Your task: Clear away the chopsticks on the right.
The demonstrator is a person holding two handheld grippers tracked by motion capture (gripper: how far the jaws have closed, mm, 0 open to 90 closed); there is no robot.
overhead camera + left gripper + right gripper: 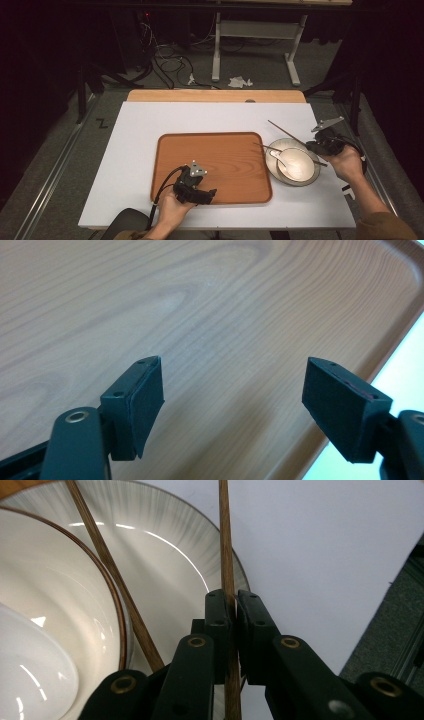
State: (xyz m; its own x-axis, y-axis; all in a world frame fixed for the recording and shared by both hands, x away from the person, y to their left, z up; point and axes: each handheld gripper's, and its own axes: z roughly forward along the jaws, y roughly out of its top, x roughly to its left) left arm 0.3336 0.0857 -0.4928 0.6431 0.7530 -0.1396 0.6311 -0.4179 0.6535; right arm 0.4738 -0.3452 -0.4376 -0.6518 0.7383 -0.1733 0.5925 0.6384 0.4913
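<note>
A wooden tray (212, 167) lies mid-table. My left gripper (207, 195) hovers low over its front edge, jaws wide open with nothing between them; in the left gripper view (232, 400) bare tray wood (200, 310) lies beneath. To the tray's right a white bowl (296, 165) sits on a grey-rimmed plate (276, 175), with a white spoon (30, 680) inside. My right gripper (314, 145) is shut on a thin wooden chopstick (226, 545) at the plate's right rim (170, 540). A second chopstick (107, 565) rests across the bowl (60, 610) and plate.
The white tabletop (140, 150) has bare room left of and behind the tray. The table's right edge and the grey floor (400, 605) are close beside my right gripper. A desk frame and cables (170, 60) stand on the floor beyond the table.
</note>
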